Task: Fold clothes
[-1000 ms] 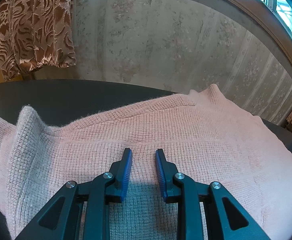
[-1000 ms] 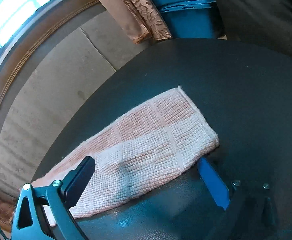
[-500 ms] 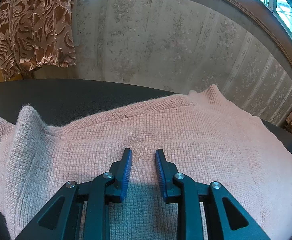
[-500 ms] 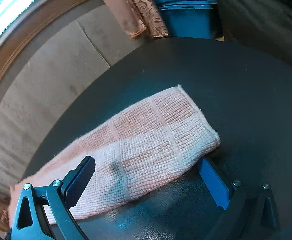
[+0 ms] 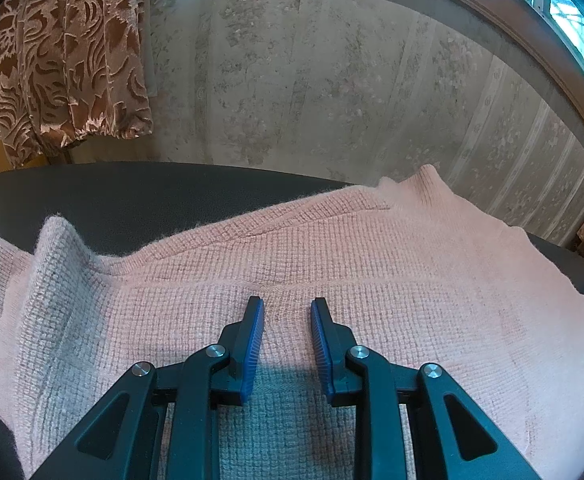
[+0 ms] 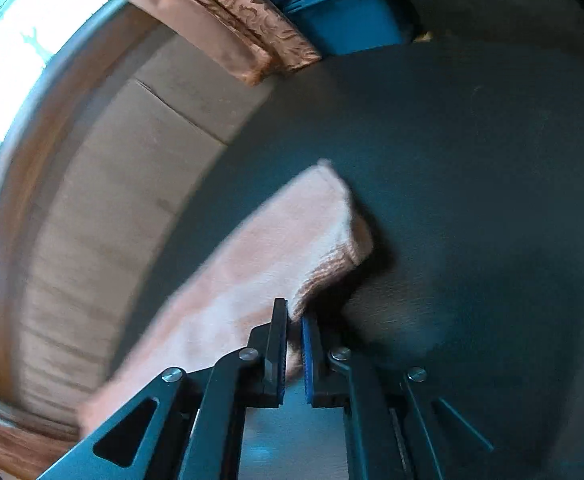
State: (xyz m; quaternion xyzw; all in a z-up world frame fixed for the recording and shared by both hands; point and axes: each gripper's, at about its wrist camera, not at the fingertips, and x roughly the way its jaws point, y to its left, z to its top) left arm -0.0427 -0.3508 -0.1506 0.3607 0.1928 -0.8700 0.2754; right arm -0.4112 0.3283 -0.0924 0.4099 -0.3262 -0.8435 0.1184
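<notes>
Your right gripper (image 6: 294,320) clamped on sweater (image 6: 275,248) sleeve end, table (image 6: 472,168) beneath. Your left gripper (image 5: 287,307) jaws apart above sweater body, gripping nothing.

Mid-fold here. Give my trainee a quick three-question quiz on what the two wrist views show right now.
1. True or false: the right tool is shut on the pink sweater.
2. Is the left tool's gap: A) pinching knit, B) empty above the sweater?
3. What surface lies under the sweater?

Key: 1 true, it pinches the sleeve end. 2 B. 3 the dark table.
</notes>
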